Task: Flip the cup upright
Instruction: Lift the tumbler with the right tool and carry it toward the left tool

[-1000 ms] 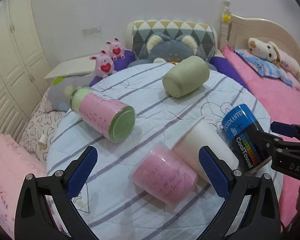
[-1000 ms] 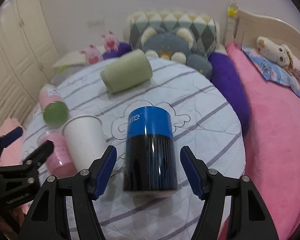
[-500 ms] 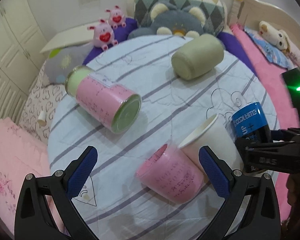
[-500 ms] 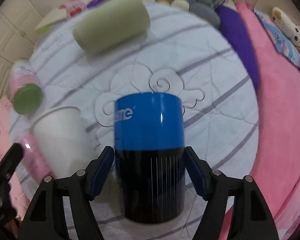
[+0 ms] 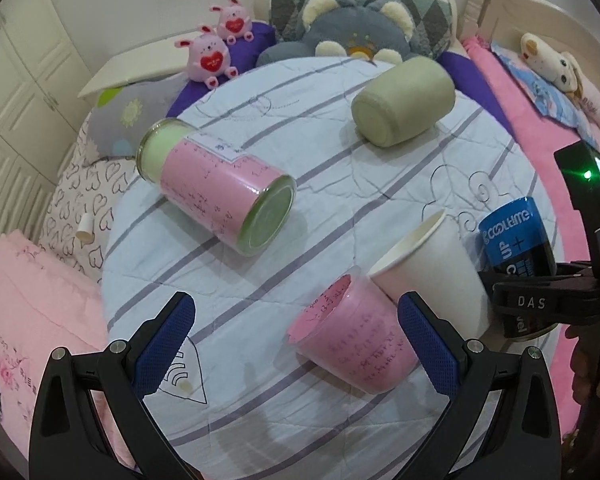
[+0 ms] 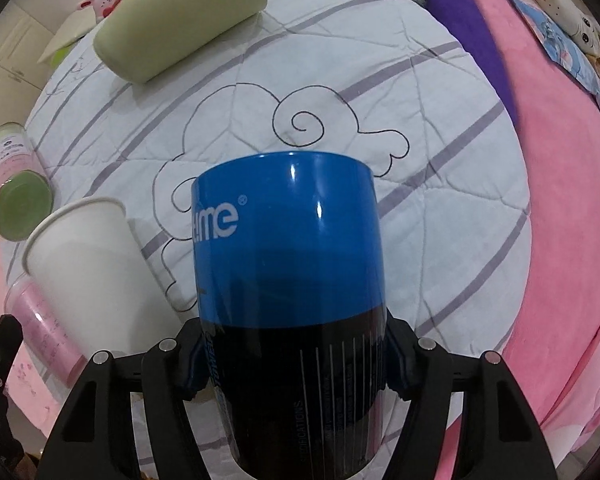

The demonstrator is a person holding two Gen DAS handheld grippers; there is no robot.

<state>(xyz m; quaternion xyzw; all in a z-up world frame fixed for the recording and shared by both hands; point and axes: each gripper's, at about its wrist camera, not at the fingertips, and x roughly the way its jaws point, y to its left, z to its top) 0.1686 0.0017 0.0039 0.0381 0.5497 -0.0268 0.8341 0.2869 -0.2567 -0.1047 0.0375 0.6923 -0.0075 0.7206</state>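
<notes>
- The blue and black cup (image 6: 296, 312) fills the centre and lower middle of the right wrist view, its blue end toward the top of the frame and its black end running down between the fingers.
- The right tool (image 6: 294, 360) is clamped on that cup: both blue pads press against its sides about where the blue band meets the black, one at lower left of the cup, one at lower right.
- In the left wrist view the same cup (image 5: 514, 248) sits at the right edge, printed band uppermost, with the right tool's black frame marked "DAS" crossing its lower part.
- Whether the cup's underside touches the cloth cannot be told from either view.
- A white paper cup (image 6: 86, 276) lies on its side just left of the blue cup, its open rim toward the upper left of the frame.
- A pink cup (image 5: 356, 340) lies tipped beside the paper cup, touching it, mouth toward the left of the frame.
- The left tool (image 5: 296, 348) hangs low at the bottom of its frame with its fingers spread wide and nothing between them; the pink cup lies just inside its right finger (image 5: 428, 340).
- Further off on the round striped worktop (image 5: 340, 184) lie a pink-labelled jar (image 5: 216, 192) at centre left and a pale green cup (image 5: 402, 102) at upper right, both on their sides.
- Beyond the worktop, plush toys (image 5: 212, 54) and a grey bear cushion (image 5: 356, 34) line the top of the frame.
</notes>
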